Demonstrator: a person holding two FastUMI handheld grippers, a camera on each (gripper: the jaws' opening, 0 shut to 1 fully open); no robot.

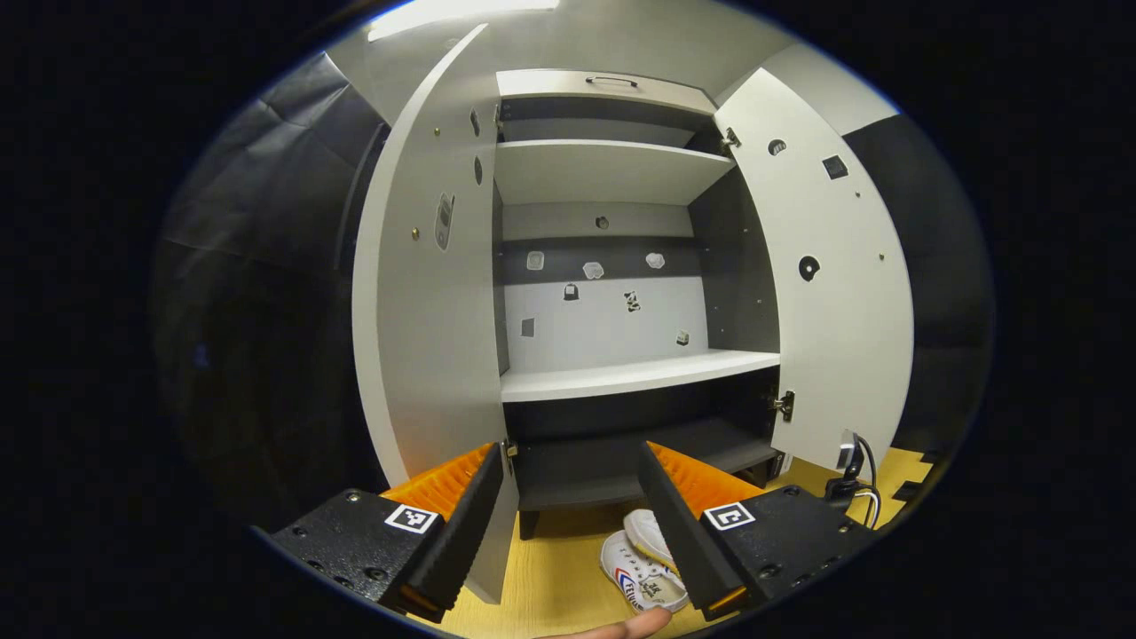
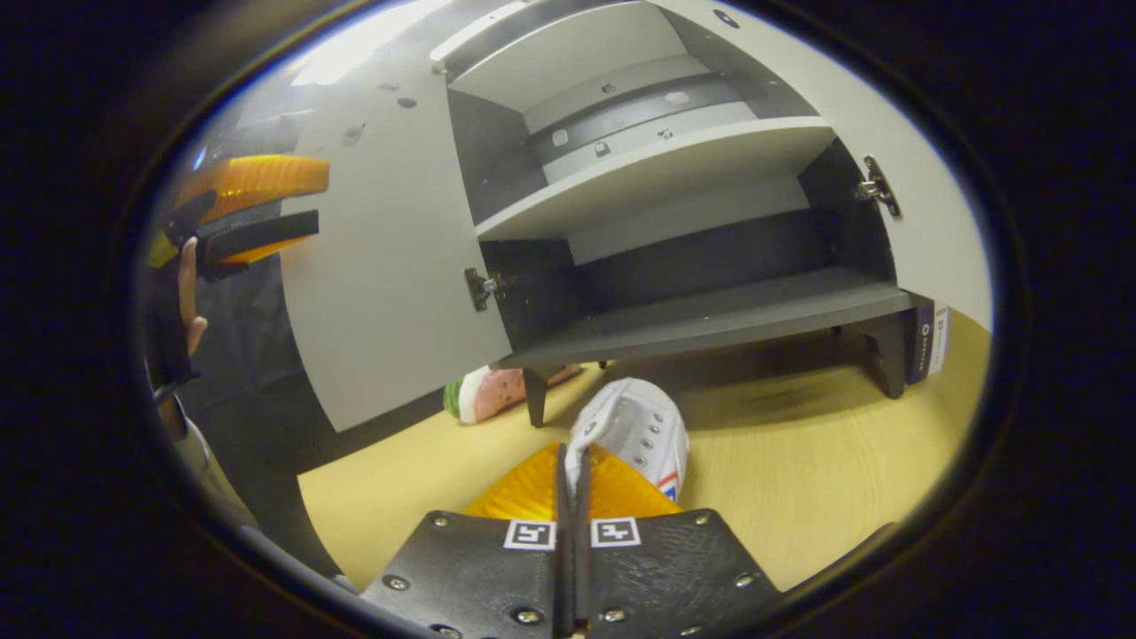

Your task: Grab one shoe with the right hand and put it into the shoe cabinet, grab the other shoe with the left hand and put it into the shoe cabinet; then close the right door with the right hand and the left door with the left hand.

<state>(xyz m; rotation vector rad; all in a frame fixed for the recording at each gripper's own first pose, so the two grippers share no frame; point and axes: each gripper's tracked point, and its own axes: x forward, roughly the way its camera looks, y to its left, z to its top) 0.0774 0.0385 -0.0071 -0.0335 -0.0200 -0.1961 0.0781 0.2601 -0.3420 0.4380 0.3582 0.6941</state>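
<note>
White shoe, red-blue side stripe, on yellow floor just before cabinet. My right gripper pinched tight on its heel edge, fingers nearly touching. Left gripper view: two white shoes side by side on floor under my left gripper, jaws spread wide, gripping nothing. Both doors open: left door, right door. Shelves bare. Pink-green object under cabinet, by leg.
</note>
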